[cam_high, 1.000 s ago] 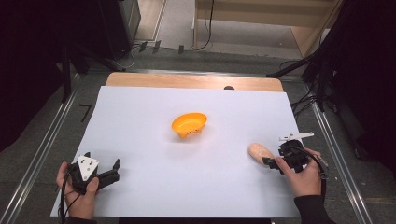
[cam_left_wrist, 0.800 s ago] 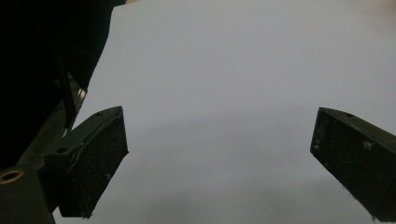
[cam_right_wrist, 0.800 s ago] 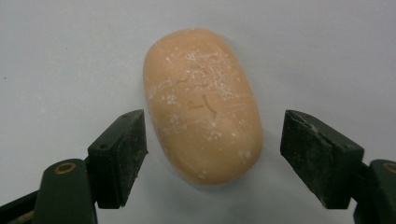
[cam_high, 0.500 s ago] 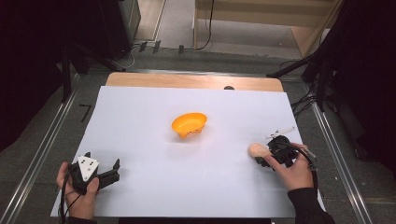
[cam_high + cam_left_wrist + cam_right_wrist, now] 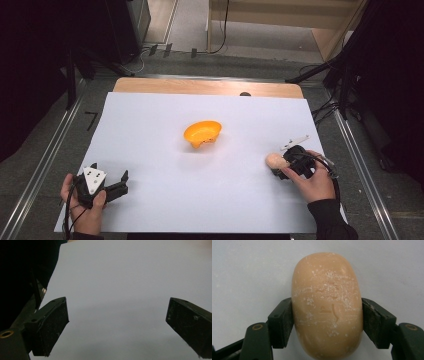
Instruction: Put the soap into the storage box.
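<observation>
Soap bar (image 5: 327, 307) clamped in right tongs (image 5: 327, 322), outside orange bowl (image 5: 202, 134).

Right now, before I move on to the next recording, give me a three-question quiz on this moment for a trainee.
1. True or false: the right gripper has its pads pressed against both sides of the tan oval bar.
2. Which thing lies near the middle of the white sheet? A) an orange bowl B) a blue cup C) a metal spoon
3. In a few words, how do the left gripper jaws stand, and what is between them?

Key
1. True; the jaws have just been closing and now clamp the bar.
2. A, the orange bowl.
3. Wide apart, with only bare sheet between them.
</observation>
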